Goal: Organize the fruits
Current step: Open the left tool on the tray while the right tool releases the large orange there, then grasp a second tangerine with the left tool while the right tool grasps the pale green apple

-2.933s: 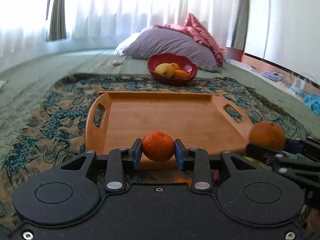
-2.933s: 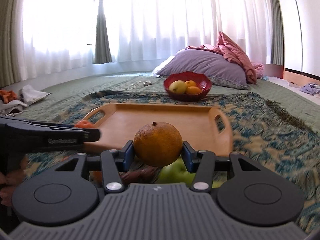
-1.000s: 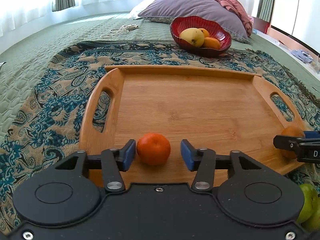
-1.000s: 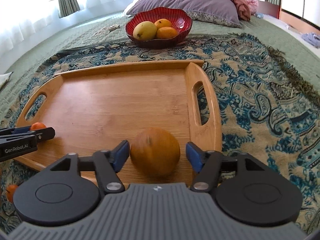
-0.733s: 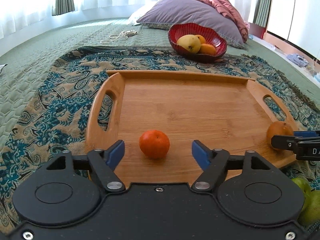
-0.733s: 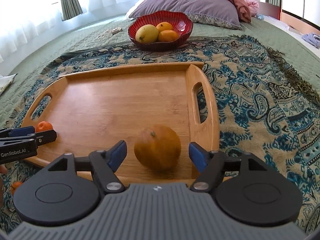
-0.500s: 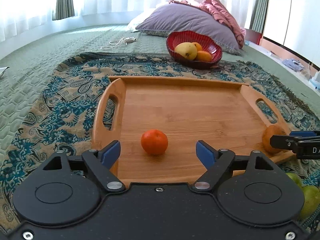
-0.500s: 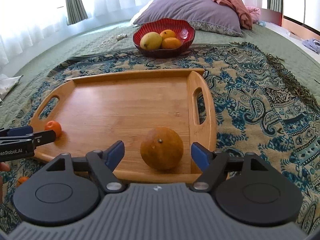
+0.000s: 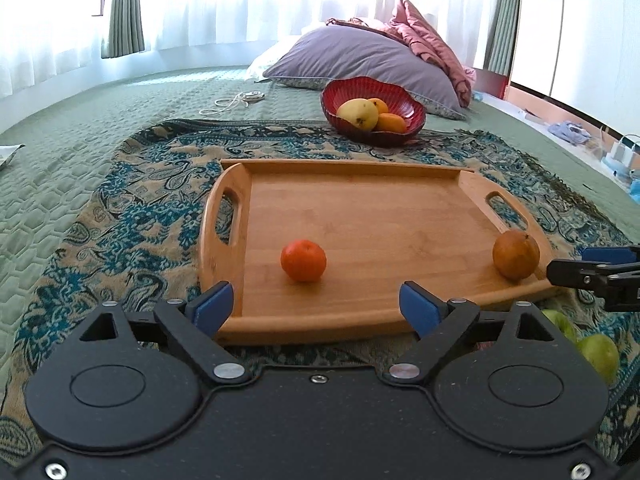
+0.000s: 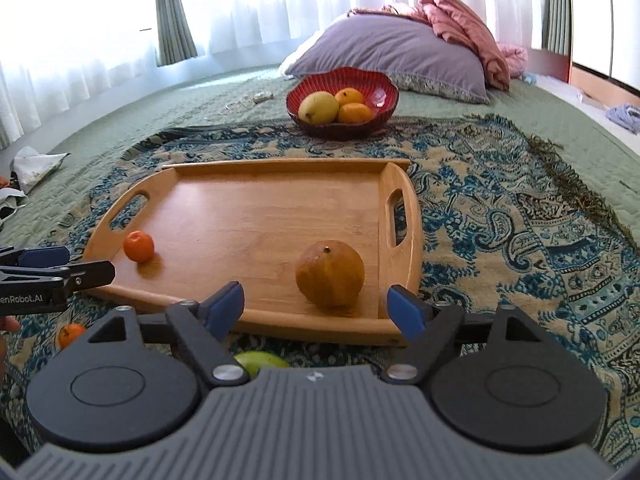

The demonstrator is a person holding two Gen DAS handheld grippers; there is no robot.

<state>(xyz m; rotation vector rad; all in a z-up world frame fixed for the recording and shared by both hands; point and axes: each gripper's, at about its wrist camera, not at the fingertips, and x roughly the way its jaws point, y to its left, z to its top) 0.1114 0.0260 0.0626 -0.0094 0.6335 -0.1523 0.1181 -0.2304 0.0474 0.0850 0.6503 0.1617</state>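
A small tangerine (image 9: 303,260) rests near the front left of the wooden tray (image 9: 360,204); it also shows as the tangerine (image 10: 138,245) in the right wrist view. A larger dull orange (image 10: 329,273) sits at the tray's front right, seen too as the orange (image 9: 515,254). My left gripper (image 9: 316,307) hangs just before the tray's front rim, its jaws still opening with nothing between them. My right gripper (image 10: 316,306) is likewise back from the orange, jaws opening and empty.
A red bowl (image 9: 412,114) with a mango and oranges stands beyond the tray (image 10: 224,216) on the patterned cloth. Green fruits (image 9: 596,350) and a green fruit (image 10: 260,360) lie in front of the tray, with another small tangerine (image 10: 70,334) at left. Pillows lie behind.
Both grippers let go of their fruits, opened wide and drew back and up from the tray. The tangerine and the orange stayed on the tray.
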